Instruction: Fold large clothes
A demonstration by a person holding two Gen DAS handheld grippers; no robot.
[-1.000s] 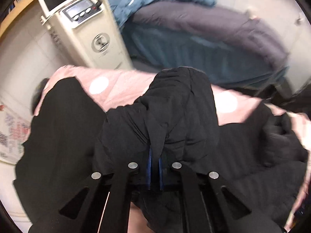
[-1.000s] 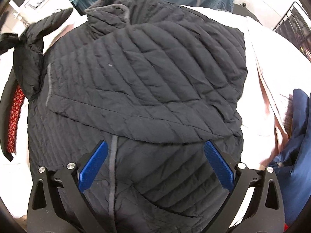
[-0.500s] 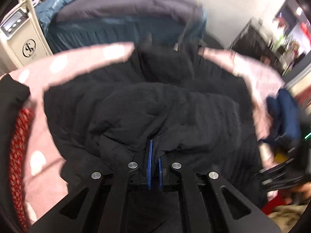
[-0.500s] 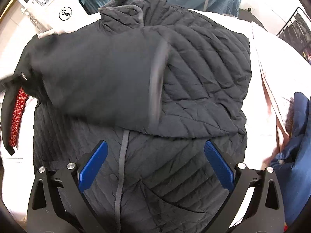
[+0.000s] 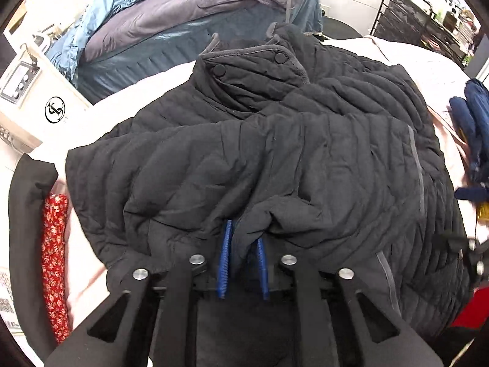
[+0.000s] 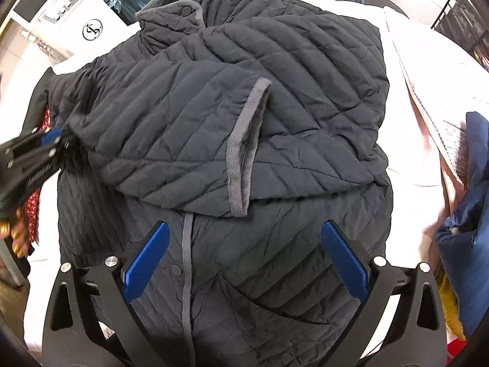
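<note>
Left wrist view first — the left claw [image 5: 243, 255] sits low over the black quilted jacket [image 5: 275, 159], its blue pads only narrowly apart and just opening, with a pinch of the sleeve's upper fabric still bunched between them. That sleeve [image 6: 171, 140] now lies folded across the chest, its grey-trimmed cuff [image 6: 244, 150] near the middle of the garment. From the right wrist view, the right claw [image 6: 244, 260] hangs over the lower front with its jaws wide and nothing between them.

The jacket lies face up on the pink sheet [image 5: 82, 244] of the bed, collar [image 5: 250, 64] toward the far edge, hem toward the near edge, filling most of the surface. A red patterned cloth [image 5: 53, 263] lies along the left edge and a dark blue garment [image 6: 470, 202] at the right.

How will it handle? Puffy, soft and light, I'd judge — it gives no stiffness, so a fold wants pressing or it springs back up. The shell looks smooth and likely slippery, so a thin pinch may slide out. Better holds look to be the firmer spots — the grey front binding [image 6: 187, 260], the hem corners, the collar — gathered deep between the pads, not the bare quilting.
</note>
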